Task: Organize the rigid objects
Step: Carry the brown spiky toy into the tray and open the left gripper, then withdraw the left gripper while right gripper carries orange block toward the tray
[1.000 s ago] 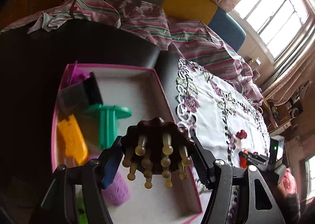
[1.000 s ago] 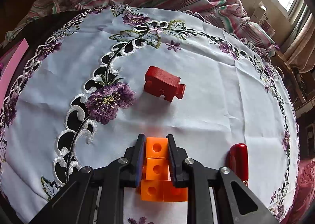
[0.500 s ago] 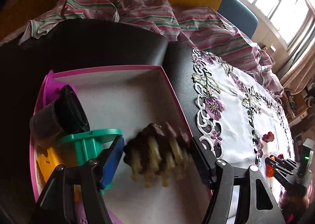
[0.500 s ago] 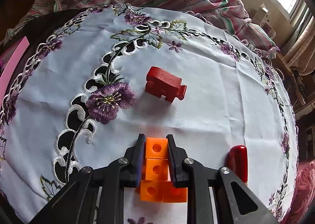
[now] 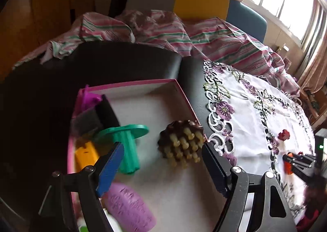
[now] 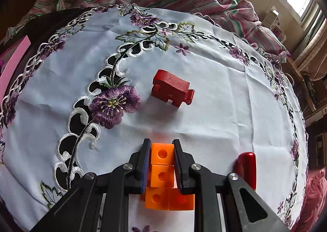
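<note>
Our left gripper (image 5: 161, 168) gapes wide over the pink box (image 5: 184, 97); the brown massager (image 5: 181, 143) lies by its right wall, prongs toward us. Our right gripper (image 6: 162, 162) clamps the orange block piece (image 6: 162, 167), long axis pointing away, with white cloth (image 6: 214, 58) open ahead.

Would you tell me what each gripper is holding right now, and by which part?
The left gripper is open and holds nothing. The right gripper is shut on the orange block piece, its pads clamping the two sides of the narrow upper column.
</note>
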### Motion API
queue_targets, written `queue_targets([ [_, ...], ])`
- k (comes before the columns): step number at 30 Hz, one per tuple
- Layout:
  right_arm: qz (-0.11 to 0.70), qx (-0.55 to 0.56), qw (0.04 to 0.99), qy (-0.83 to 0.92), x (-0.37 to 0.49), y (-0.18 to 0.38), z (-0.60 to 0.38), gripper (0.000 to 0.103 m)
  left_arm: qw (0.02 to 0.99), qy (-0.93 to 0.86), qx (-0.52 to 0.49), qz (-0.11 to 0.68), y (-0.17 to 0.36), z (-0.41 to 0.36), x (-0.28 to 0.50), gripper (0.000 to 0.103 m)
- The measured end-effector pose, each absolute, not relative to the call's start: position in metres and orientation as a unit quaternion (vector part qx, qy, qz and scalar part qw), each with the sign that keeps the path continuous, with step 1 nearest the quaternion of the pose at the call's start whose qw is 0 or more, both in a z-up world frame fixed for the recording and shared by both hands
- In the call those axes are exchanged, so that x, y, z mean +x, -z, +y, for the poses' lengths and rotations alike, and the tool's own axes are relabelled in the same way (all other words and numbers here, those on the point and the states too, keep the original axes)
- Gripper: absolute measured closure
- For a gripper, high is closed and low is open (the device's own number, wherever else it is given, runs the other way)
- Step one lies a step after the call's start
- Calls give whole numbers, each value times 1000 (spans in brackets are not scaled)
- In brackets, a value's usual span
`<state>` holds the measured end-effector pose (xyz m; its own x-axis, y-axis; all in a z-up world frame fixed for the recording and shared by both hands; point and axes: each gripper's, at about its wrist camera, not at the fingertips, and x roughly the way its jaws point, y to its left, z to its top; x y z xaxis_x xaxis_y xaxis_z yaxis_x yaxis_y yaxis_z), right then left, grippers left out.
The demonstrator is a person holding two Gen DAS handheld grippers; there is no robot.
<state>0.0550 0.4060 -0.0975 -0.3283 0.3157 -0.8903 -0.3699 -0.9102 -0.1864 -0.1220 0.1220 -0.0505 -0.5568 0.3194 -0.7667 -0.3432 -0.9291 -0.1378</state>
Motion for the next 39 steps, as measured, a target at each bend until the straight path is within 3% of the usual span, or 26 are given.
queue_targets([
  [7, 19, -540, 211, -815, 55, 98, 405, 82, 173, -897, -404, 41, 38, 111, -90, 20],
  [39, -19, -535, 215, -816, 54, 99, 397, 82, 132, -899, -418, 1, 40, 46, -56, 19],
])
